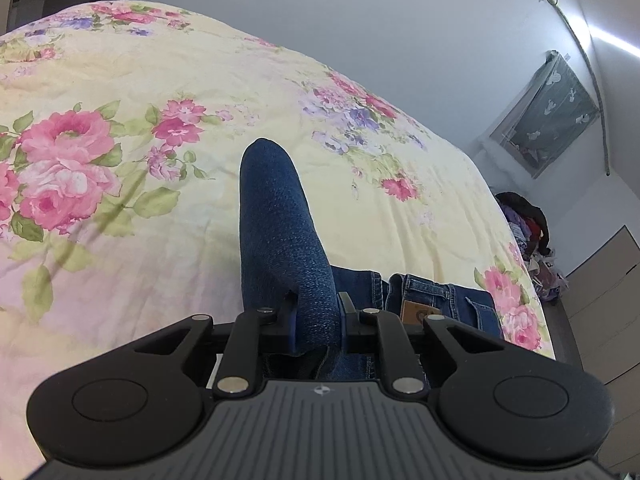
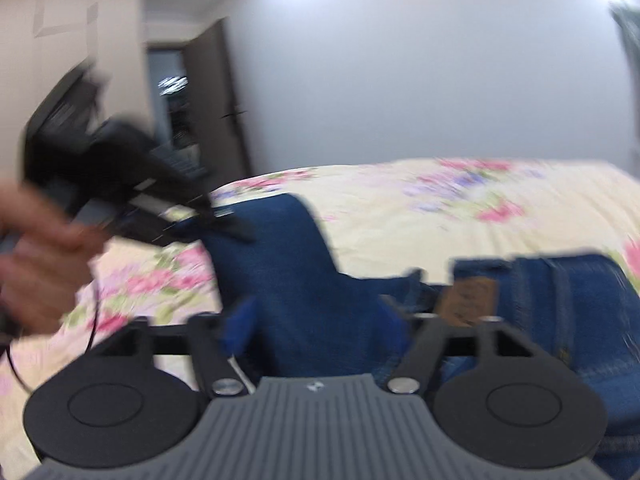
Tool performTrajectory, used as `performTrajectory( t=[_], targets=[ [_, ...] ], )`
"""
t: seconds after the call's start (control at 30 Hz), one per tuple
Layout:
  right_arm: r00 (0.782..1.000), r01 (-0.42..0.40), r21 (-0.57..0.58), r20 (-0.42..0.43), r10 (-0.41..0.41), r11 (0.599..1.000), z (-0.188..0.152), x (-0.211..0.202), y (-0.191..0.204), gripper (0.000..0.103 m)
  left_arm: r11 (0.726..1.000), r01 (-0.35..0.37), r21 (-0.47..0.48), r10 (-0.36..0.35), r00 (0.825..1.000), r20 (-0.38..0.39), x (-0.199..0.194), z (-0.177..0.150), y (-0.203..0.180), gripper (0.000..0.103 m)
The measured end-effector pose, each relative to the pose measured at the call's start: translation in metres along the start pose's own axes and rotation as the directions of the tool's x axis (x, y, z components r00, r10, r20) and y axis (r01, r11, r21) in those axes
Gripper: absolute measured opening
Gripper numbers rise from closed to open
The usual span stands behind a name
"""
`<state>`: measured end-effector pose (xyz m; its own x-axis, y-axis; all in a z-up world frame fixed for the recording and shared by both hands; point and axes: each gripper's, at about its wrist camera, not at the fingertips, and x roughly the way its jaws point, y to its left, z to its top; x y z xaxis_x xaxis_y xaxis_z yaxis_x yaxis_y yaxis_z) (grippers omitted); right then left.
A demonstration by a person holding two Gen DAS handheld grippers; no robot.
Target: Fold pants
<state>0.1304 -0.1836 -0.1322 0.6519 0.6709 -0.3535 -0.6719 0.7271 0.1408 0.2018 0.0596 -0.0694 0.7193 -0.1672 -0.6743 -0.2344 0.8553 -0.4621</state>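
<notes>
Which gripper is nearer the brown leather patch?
Right. The right gripper sits open just beside the patch; the left gripper pinches the raised jeans fold higher up.

I see the pants (image 1: 280, 240) as deep indigo denim with a fine grainy weave, and a tan-brown patch (image 1: 418, 314) sits at the waistband. Under them the bedspread (image 1: 120, 208) is pale cream-yellow printed with big pink roses, light green leaves and smaller lilac-purple blossoms, while the wall (image 1: 360, 20) behind reads as a cool bluish white. My left gripper (image 1: 316, 320) is black with a ribbed grey body, and the right gripper (image 2: 316, 320) looks the same with what seem to be blue pads (image 2: 240, 326), though that view is badly blurred.
</notes>
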Motion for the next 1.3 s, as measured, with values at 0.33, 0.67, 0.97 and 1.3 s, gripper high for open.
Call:
performTrajectory(
  t=[0.33, 0.67, 0.97, 1.3],
  targets=[
    [0.987, 0.158, -0.354, 0.038, -0.155, 0.922, -0.021, 0.082, 0.105, 0.070, 1.000, -0.008, -0.023, 0.006, 0.998, -0.068, -0.003, 0.012, 0.011, 0.019],
    [0.963, 0.270, -0.354, 0.074, -0.260, 0.895, -0.025, 0.103, 0.102, 0.008, 1.000, 0.007, 0.028, -0.004, 0.993, -0.120, -0.005, 0.025, 0.000, 0.019],
    [0.924, 0.358, -0.029, 0.156, -0.350, 0.933, 0.020, 0.044, 0.044, 0.008, 0.947, 0.073, 0.314, -0.031, 0.990, -0.136, -0.015, 0.020, -0.139, 0.019],
    [0.892, 0.300, 0.552, 0.126, -0.434, 0.778, 0.003, -0.043, -0.082, 0.007, 0.811, 0.215, 0.544, -0.111, 0.970, -0.219, 0.004, -0.041, -0.278, 0.041]
  ],
)
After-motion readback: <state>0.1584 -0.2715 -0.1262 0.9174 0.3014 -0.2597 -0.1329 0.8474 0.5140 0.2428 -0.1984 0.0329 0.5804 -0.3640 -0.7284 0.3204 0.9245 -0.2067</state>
